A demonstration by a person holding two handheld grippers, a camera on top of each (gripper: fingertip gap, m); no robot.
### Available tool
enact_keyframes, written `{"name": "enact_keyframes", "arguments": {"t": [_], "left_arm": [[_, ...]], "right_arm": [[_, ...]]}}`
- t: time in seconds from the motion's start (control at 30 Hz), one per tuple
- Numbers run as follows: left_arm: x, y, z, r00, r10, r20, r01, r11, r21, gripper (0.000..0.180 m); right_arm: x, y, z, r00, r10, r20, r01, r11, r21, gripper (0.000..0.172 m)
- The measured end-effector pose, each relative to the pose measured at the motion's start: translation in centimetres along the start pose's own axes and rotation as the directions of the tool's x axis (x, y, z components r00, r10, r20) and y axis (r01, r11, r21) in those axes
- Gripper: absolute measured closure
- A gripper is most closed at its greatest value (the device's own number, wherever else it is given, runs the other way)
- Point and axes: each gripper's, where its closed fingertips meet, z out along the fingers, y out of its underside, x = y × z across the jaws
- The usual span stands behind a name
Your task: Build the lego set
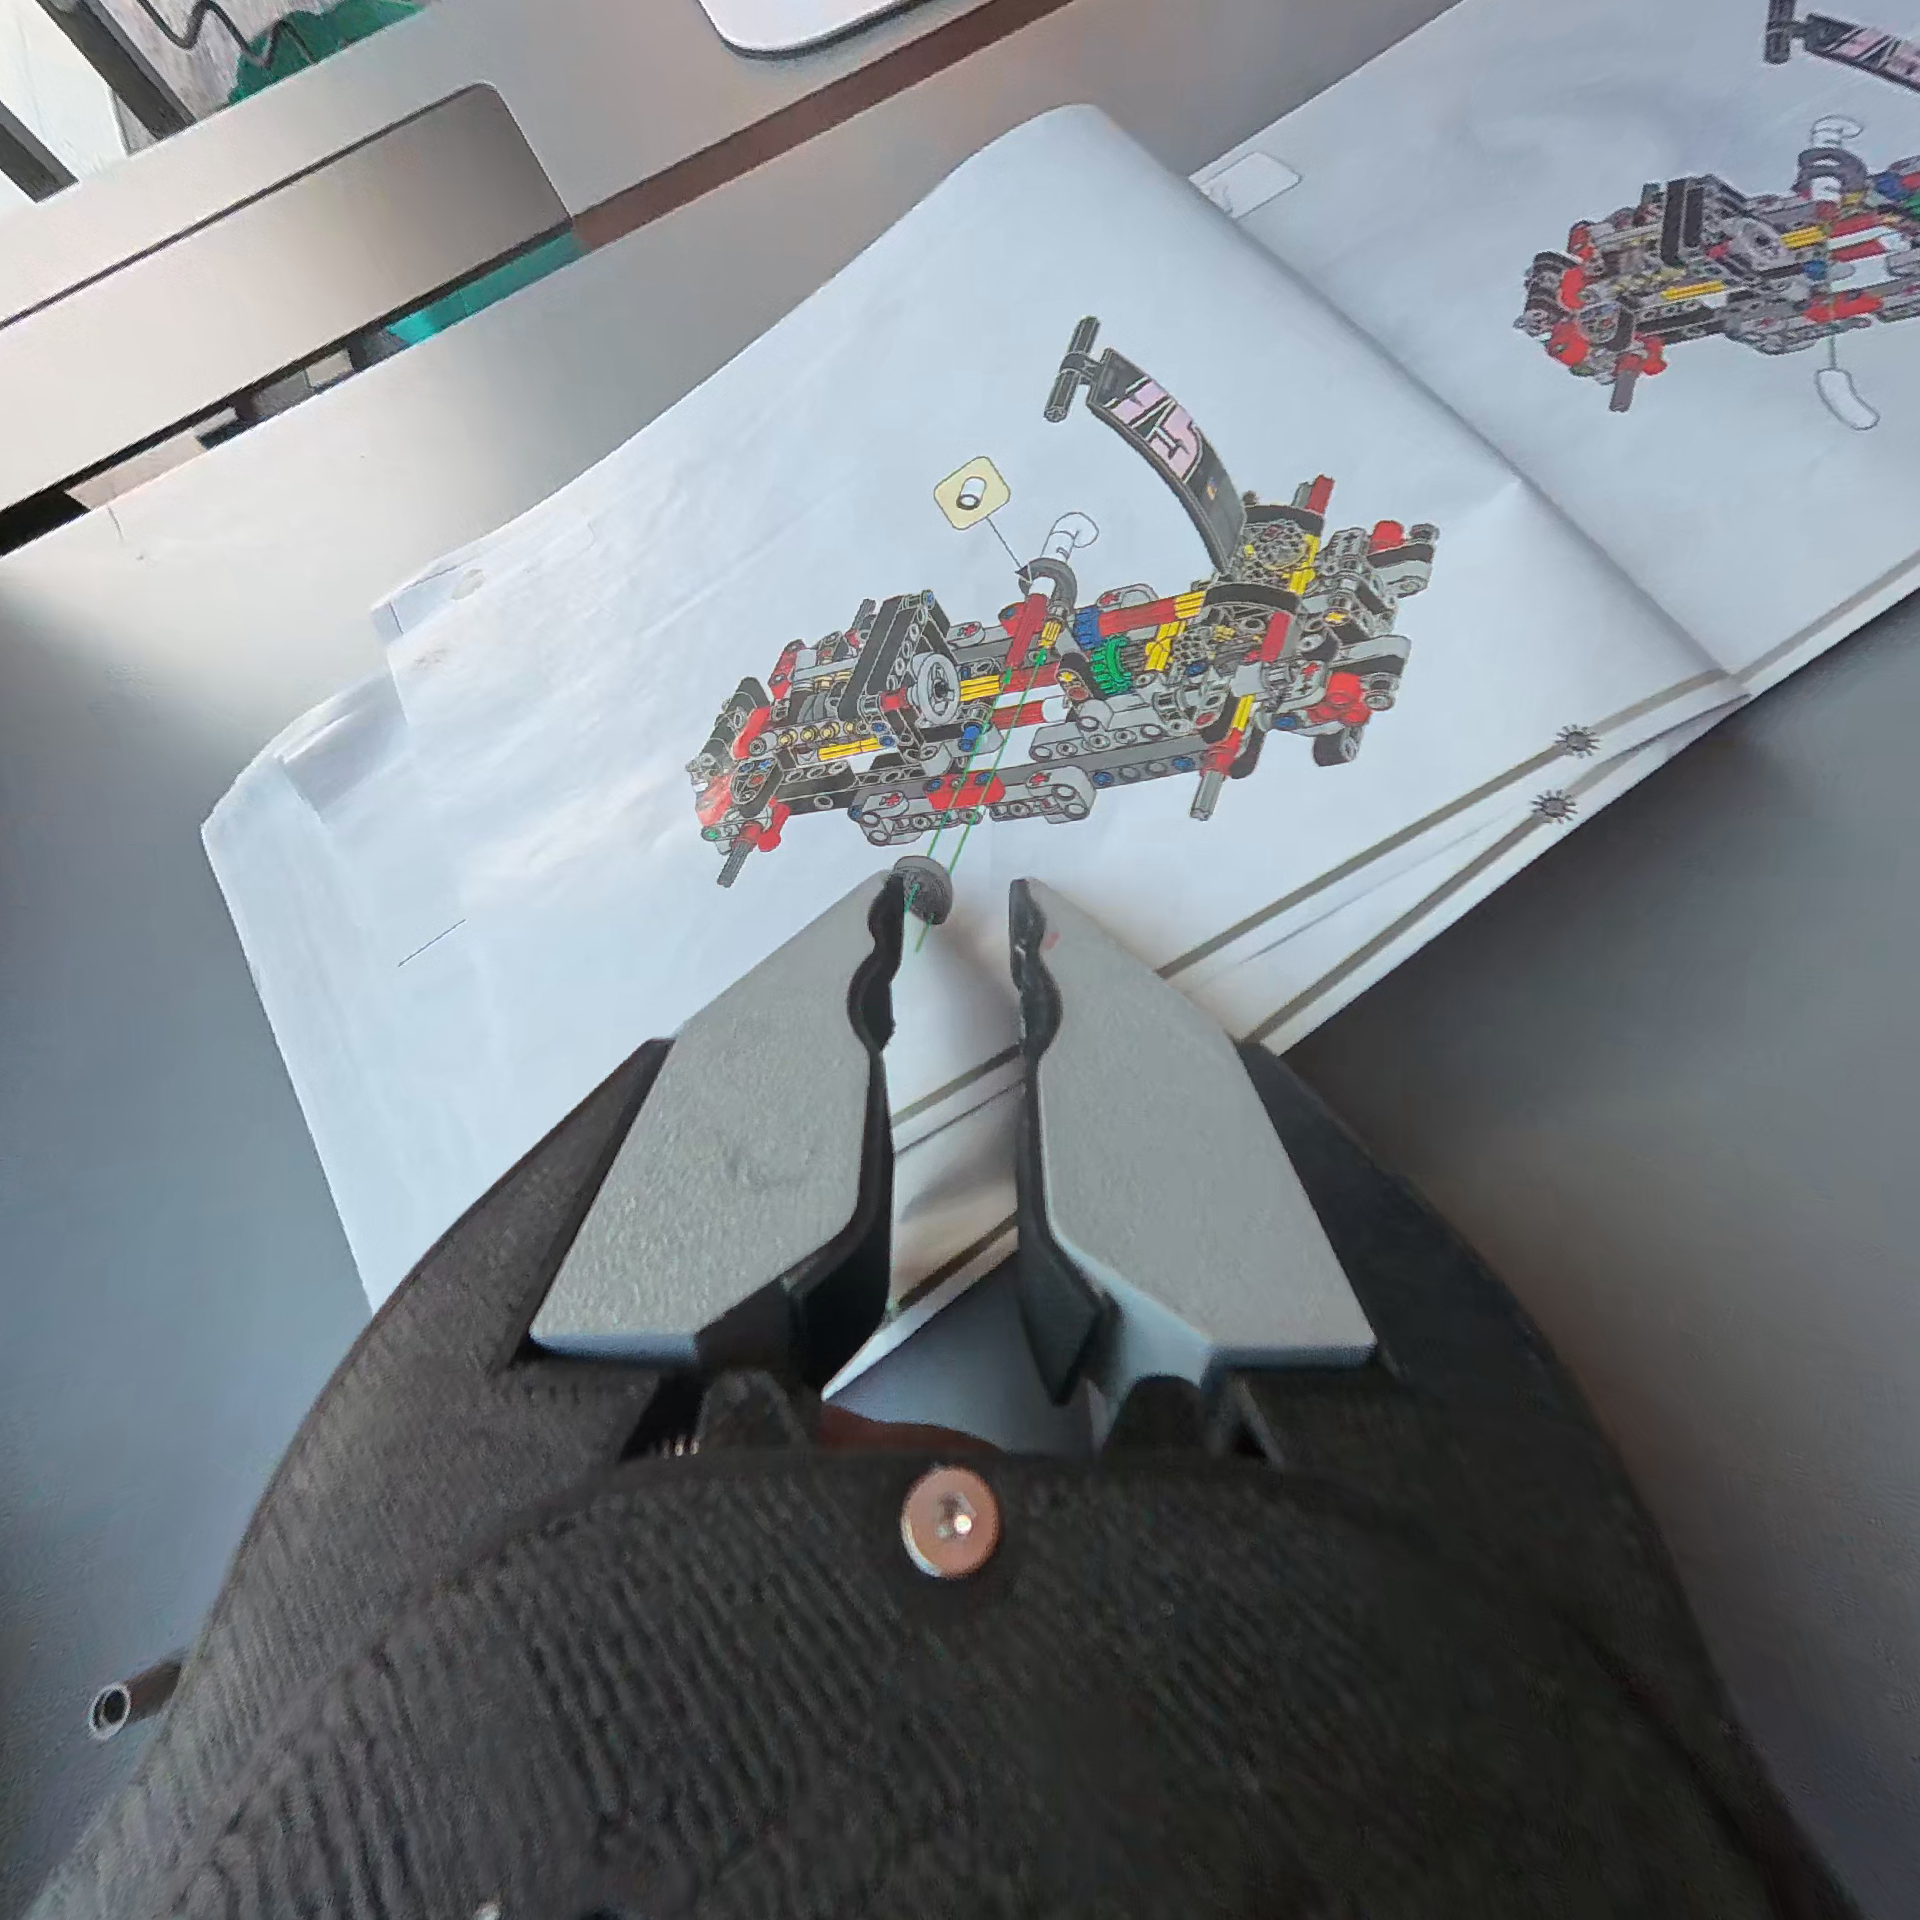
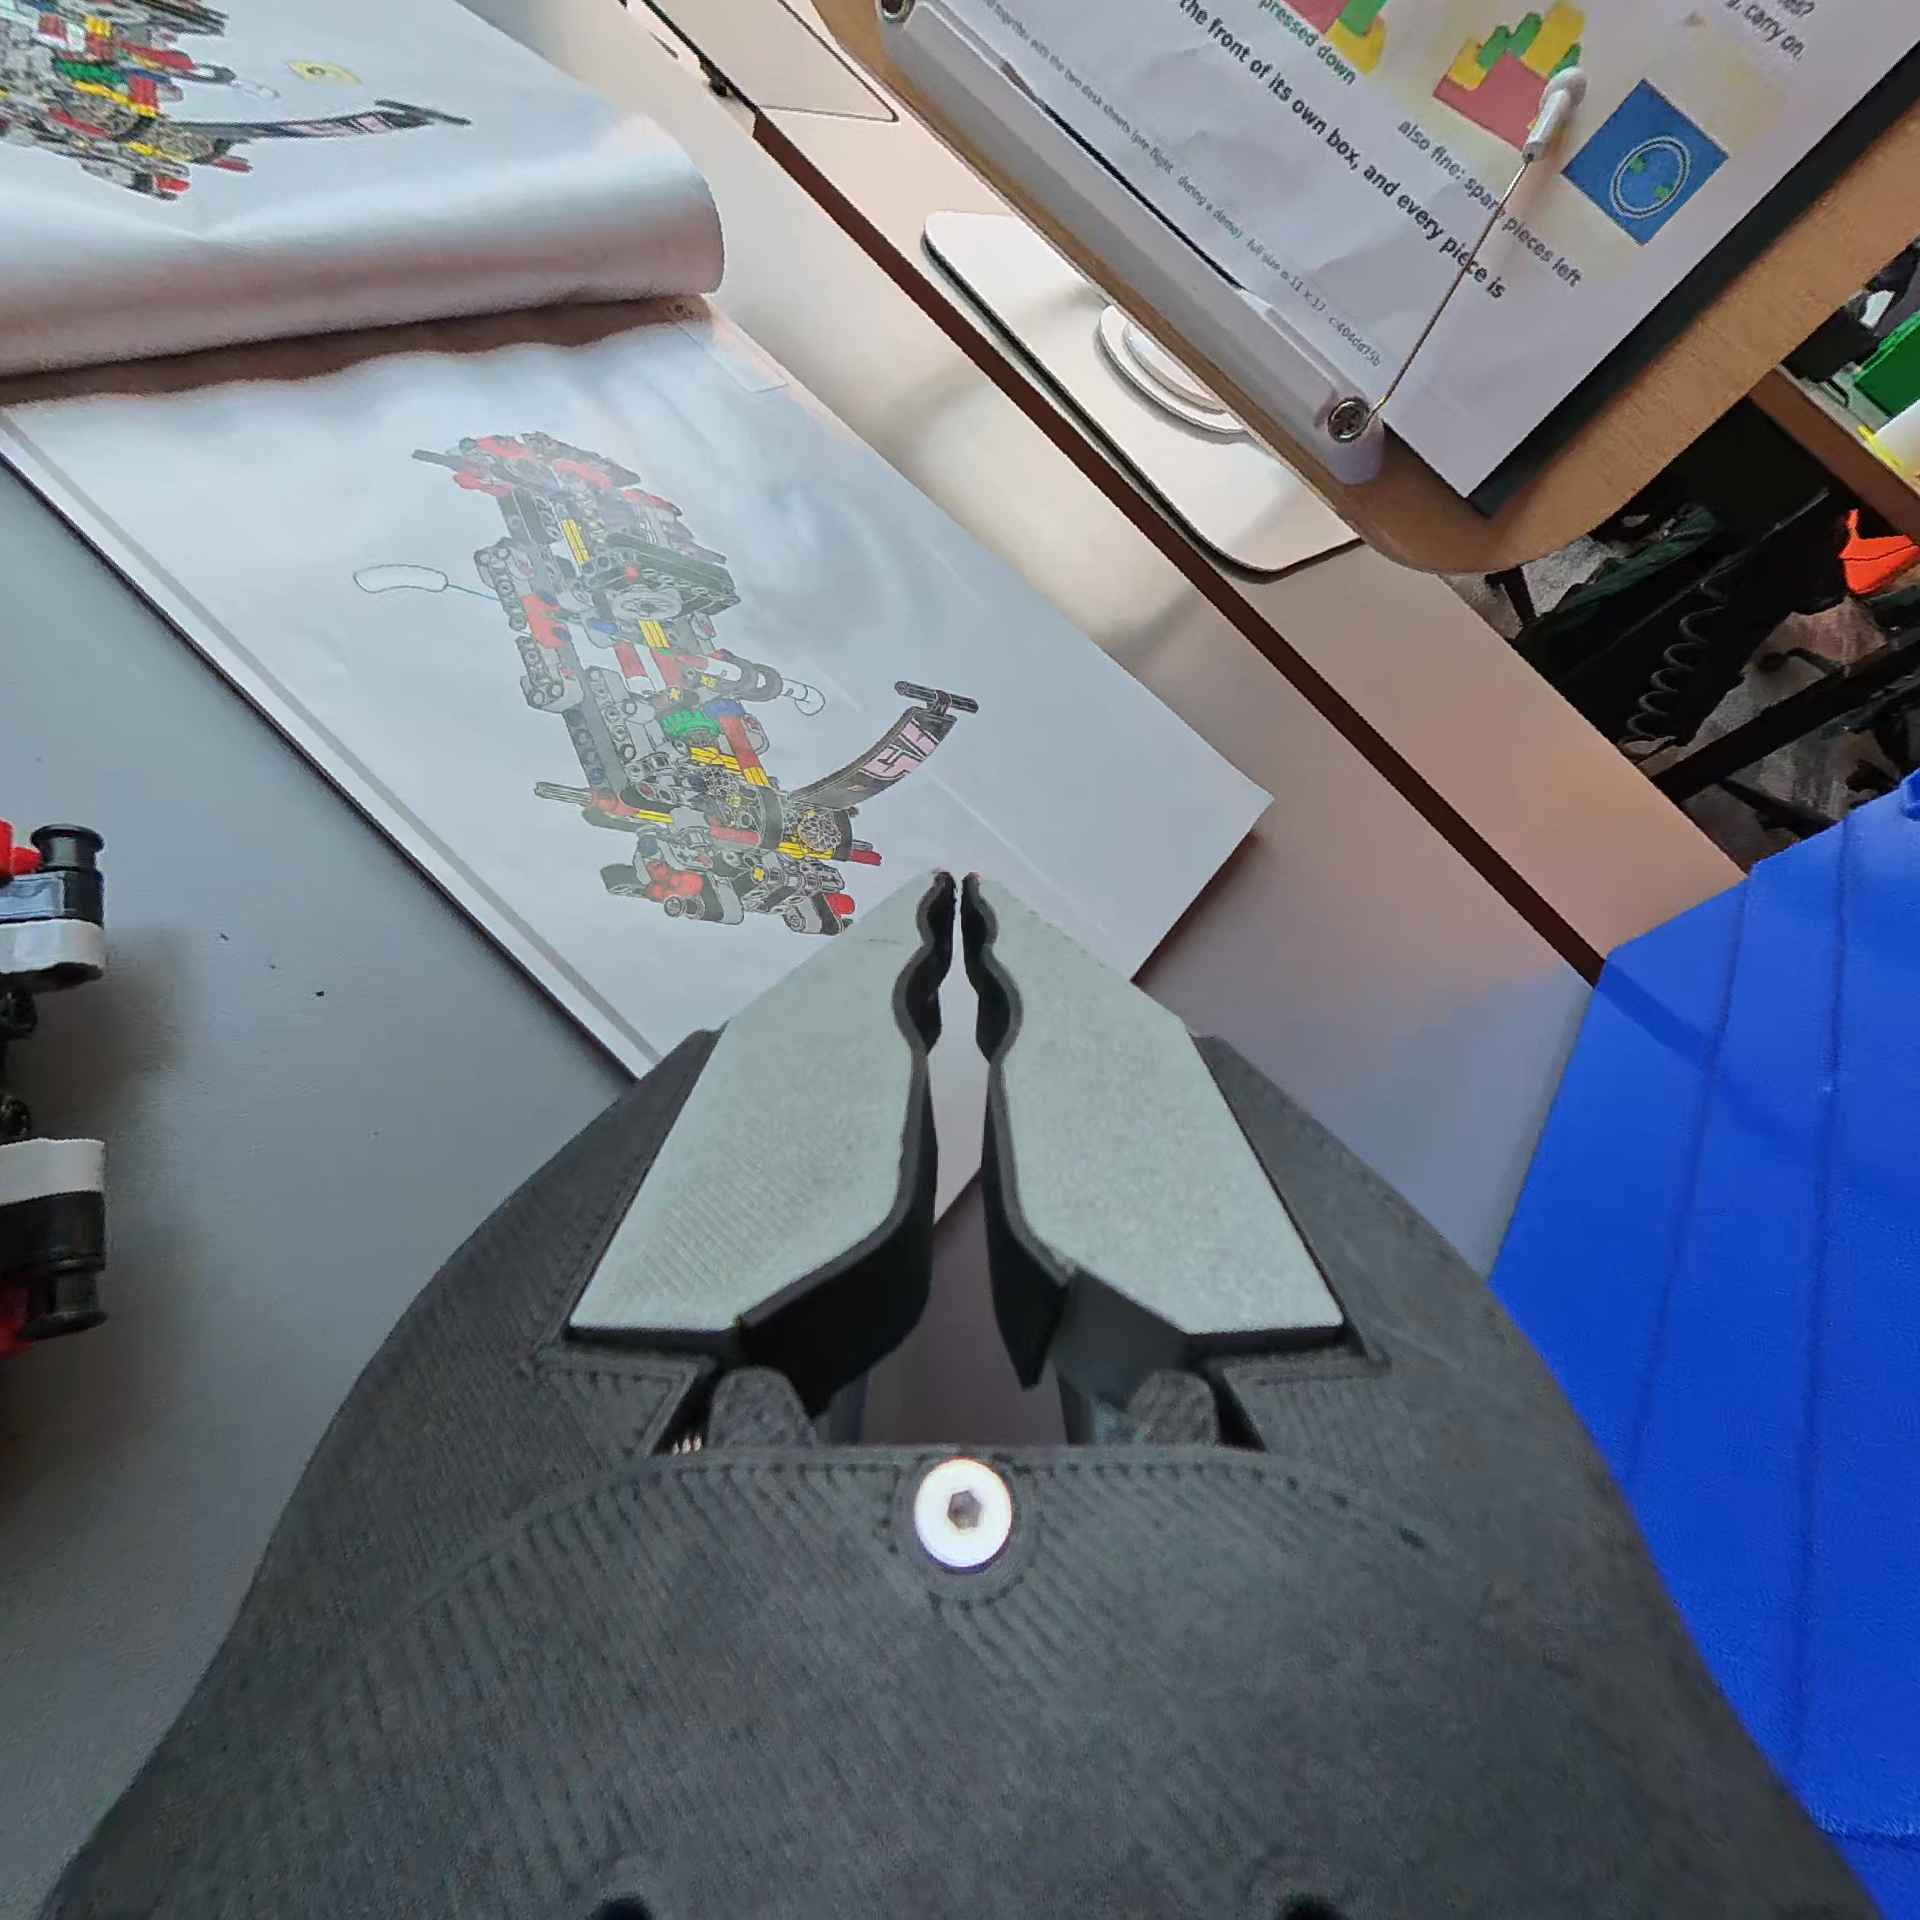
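Observation:
My left gripper (image 1: 951,888) is open with nothing between its pads. It hovers over an open instruction booklet (image 1: 582,831) on the grey table. Its fingertips point at a colour drawing of a brick-built vehicle frame (image 1: 1039,686). A small dark grey round part (image 1: 923,888), which looks printed on the page, lies just by the left fingertip. My right gripper (image 2: 956,881) is shut with nothing between its pads. It hovers over the booklet's other page (image 2: 312,499), near that page's corner. A partly built black, white and red brick model (image 2: 52,1039) sits at the left edge of the right wrist view.
A silver monitor stand (image 2: 1143,436) and a board with a printed sheet (image 2: 1558,208) stand beyond the booklet. A blue plastic object (image 2: 1714,1299) fills the right side. A metal stand (image 1: 260,218) sits at the far left, and a small black tube (image 1: 120,1704) lies on the table. My right fingertips sit around 35 cm from my left ones.

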Motion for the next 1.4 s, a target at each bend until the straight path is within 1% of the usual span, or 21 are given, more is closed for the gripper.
{"name": "enact_keyframes", "arguments": {"t": [0.27, 0.53, 0.8, 1.03, 1.23, 1.4], "left_arm": [[-0.5, 0.0, -0.1, 1.0, -0.006, 0.023, 0.006, 1.0, 0.006, 0.162], [-1.4, -0.7, -0.7, 0.998, -0.015, 0.056, 0.012, 0.999, 0.047, 0.161], [-3.2, -2.2, -2.0, 0.992, -0.061, 0.115, 0.044, 0.989, 0.144, 0.16], [-3.8, -2.9, -2.7, 0.988, -0.081, 0.128, 0.056, 0.98, 0.189, 0.159], [-3.9, -3.0, -2.6, 0.987, -0.12, 0.104, 0.096, 0.973, 0.208, 0.154], [-4.0, -3.2, -2.8, 0.987, -0.114, 0.115, 0.087, 0.972, 0.219, 0.154]], "right_arm": [[0.7, -0.5, -0.6, 0.996, 0.086, 0.021, -0.087, 0.995, 0.053, 0.172], [0.9, -0.3, -0.8, 0.999, 0.046, -0.026, -0.045, 0.998, 0.048, 0.172], [1.7, -0.3, -1.0, 0.996, 0.061, -0.062, -0.057, 0.996, 0.061, 0.172], [2.3, -0.3, -1.1, 0.992, 0.096, -0.079, -0.09, 0.993, 0.073, 0.172], [2.3, -0.3, -1.1, 0.993, 0.082, -0.088, -0.076, 0.995, 0.069, 0.172], [2.2, -0.3, -1.1, 0.993, 0.084, -0.083, -0.078, 0.994, 0.07, 0.172]]}}
